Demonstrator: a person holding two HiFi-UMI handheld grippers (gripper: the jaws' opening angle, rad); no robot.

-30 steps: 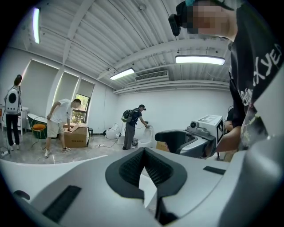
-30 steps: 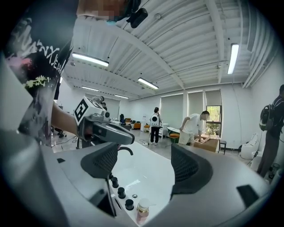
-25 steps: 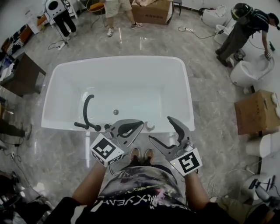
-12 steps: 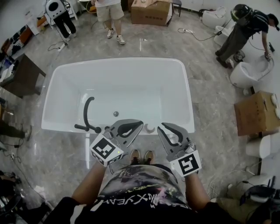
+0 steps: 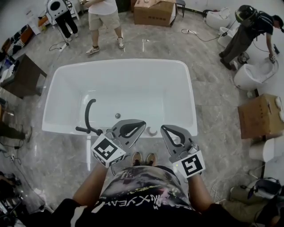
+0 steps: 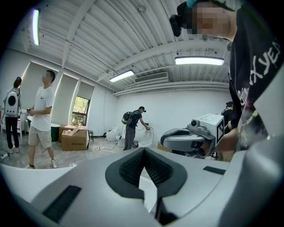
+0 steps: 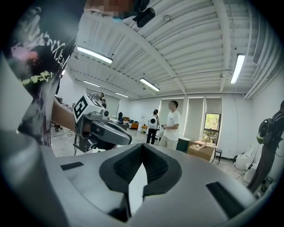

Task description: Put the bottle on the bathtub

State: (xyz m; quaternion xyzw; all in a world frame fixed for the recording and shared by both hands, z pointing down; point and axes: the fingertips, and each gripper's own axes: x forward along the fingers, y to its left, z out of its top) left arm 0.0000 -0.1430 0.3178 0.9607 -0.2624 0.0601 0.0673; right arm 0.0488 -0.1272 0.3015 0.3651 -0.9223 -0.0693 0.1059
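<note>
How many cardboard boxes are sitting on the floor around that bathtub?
2. One cardboard box stands on the floor beyond the far end of the bathtub. A second box sits on the floor off to the tub's right. Others may lie out of view.

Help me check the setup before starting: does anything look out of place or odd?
Nothing spilled or broken. The bathtub looks intact, a black hose lying inside. One oddity: no bottle shows anywhere, and the left tongs and right tongs are both shut on nothing, the right having just closed.
</note>
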